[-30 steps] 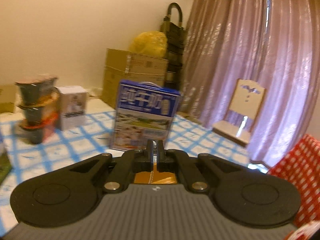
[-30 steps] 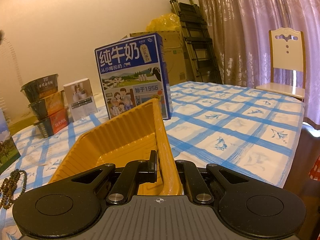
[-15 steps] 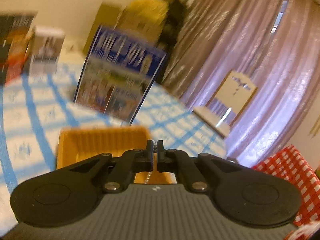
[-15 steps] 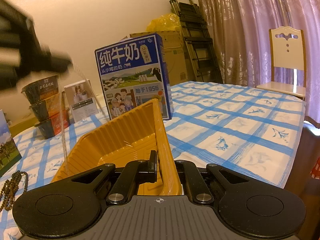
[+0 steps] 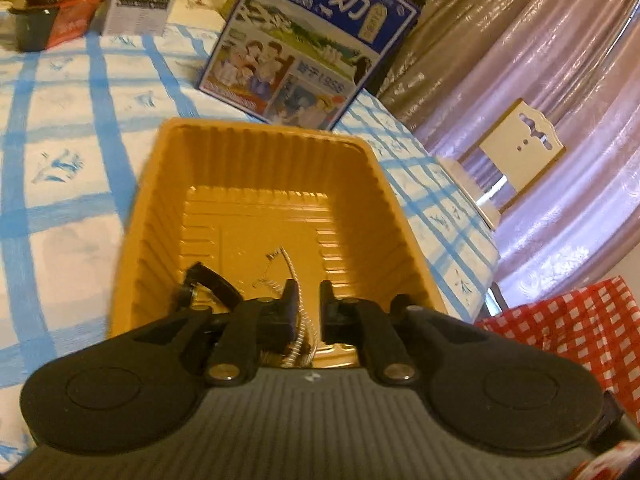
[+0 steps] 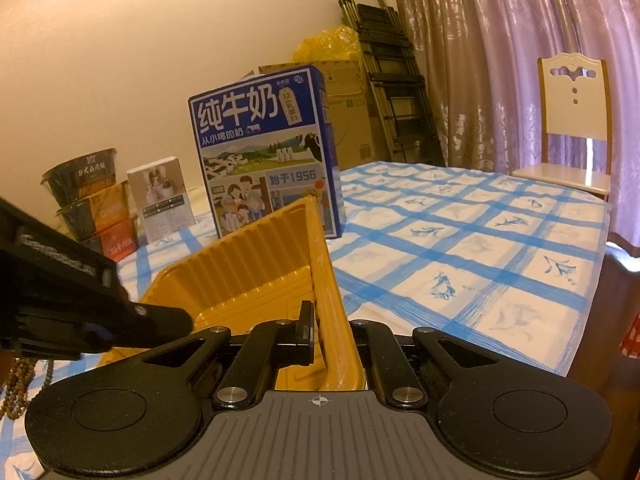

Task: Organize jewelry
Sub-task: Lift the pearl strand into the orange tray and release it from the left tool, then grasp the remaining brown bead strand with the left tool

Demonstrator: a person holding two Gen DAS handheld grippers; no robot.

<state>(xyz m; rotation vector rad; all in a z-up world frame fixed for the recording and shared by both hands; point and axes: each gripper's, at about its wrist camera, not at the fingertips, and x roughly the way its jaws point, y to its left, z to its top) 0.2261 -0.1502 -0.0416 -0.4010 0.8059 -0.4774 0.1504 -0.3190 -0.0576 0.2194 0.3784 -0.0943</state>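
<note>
My left gripper (image 5: 308, 304) hangs over the near end of the yellow tray (image 5: 160, 216), pointing down into it, and its jaws are opening with the silver chain (image 5: 291, 270) between them: the pads no longer look pressed on it, though the links run close along the left pad. The chain is the thing that matters. It lies straight below and just ahead of these jaws, its long axis running roughly along my line of sight, from the gap between the pads up the tray floor to a small curl and a finer tangle of links at the far end. It looks thin, pale, twisted like rope, slack and limp, and some of it is hidden under my own body. I judge it is being let go into the tray, and the move ahead turns on lifting clear without dragging a link along. My right gripper (image 6: 332, 332) is at the tray's right-hand wall, jaws clamped together on that thin rim, tilting the tray up off the blue-checked desk (image 6: 460, 248). The left hand is plainly the nearer one to the chain. A string of brown beads (image 6: 18, 384) lies on the desk to the left, outside the tray.
</note>
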